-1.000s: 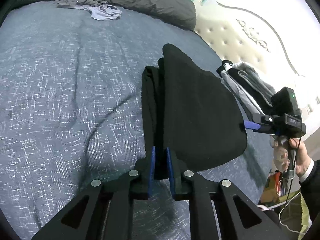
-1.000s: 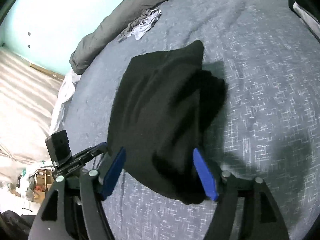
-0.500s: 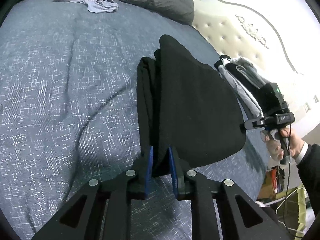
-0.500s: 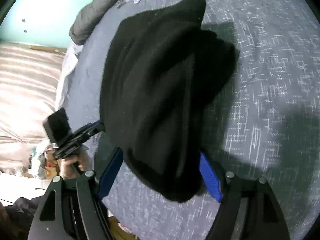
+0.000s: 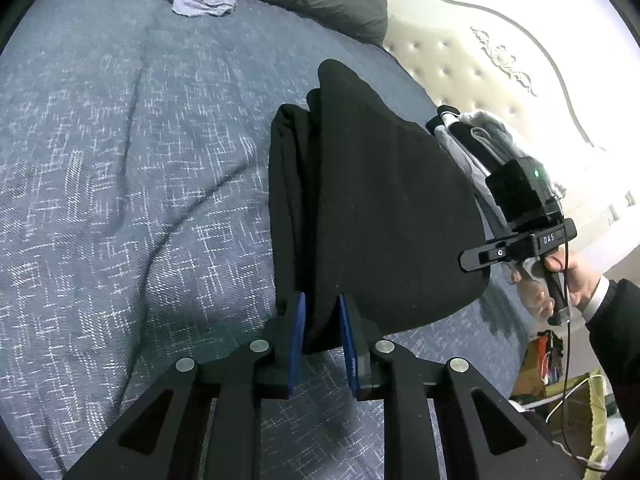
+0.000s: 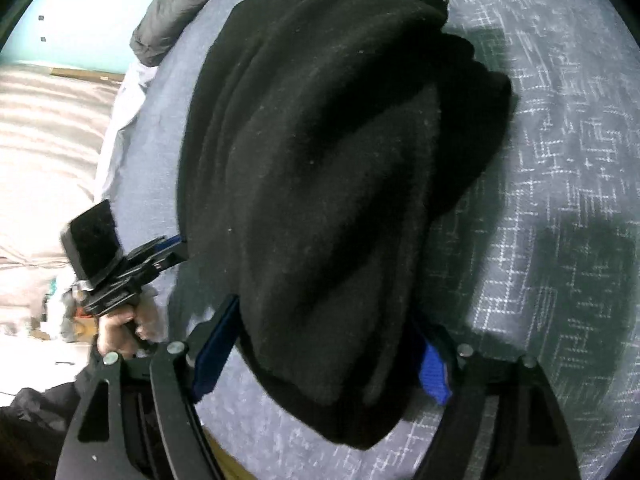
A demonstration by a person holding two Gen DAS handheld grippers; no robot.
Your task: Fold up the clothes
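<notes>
Black folded garment (image 5: pixel 376 216) hangs above the bed (image 5: pixel 120 160) near its headboard edge, its hem pinched by the narrow left tool (image 5: pixel 320 340); the right tool (image 6: pixel 320 344), level, spreads wide around its bunched end.

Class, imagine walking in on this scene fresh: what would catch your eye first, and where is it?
First, the black garment, folded and held up over the blue-grey bedspread, pinched at one end by the left gripper and draped across the wide-open right gripper. Next, the folded clothes pile by the tufted headboard.
</notes>
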